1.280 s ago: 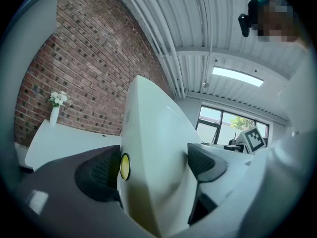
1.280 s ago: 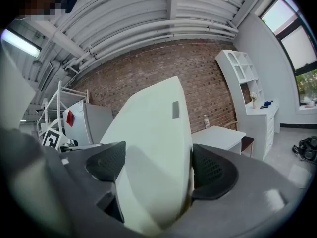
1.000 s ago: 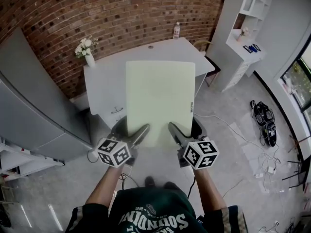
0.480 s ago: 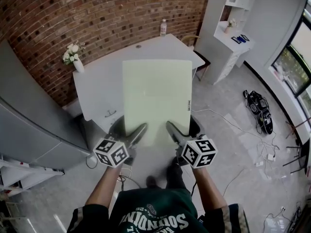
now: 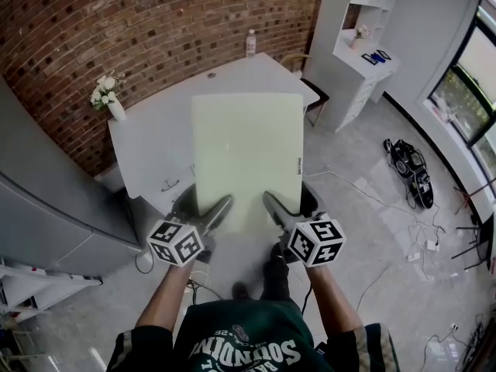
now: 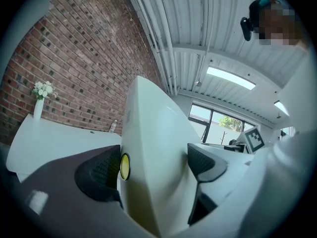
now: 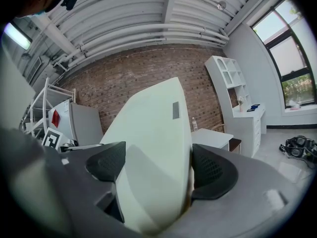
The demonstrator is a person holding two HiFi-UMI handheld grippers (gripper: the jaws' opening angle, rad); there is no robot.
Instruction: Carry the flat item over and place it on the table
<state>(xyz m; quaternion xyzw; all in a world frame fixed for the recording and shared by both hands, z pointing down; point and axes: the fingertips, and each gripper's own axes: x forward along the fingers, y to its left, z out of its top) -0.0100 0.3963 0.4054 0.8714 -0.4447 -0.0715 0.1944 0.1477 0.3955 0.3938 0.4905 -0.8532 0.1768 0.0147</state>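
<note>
The pale flat board (image 5: 246, 157) hangs in the air in front of the person, broad face up. Its near edge is pinched by both tools, and in the head view its far end overlaps the white tabletop (image 5: 147, 142). The left gripper (image 5: 220, 208) is clenched on the near left part of that edge, fingers (image 6: 99, 175) pressed against both faces. The right gripper (image 5: 272, 205) grasps the near right part the same way. A vase of white flowers (image 5: 108, 103) stands at the tabletop's left corner by the brick wall (image 5: 155, 22), and a bottle (image 5: 250, 43) stands at its far edge.
</note>
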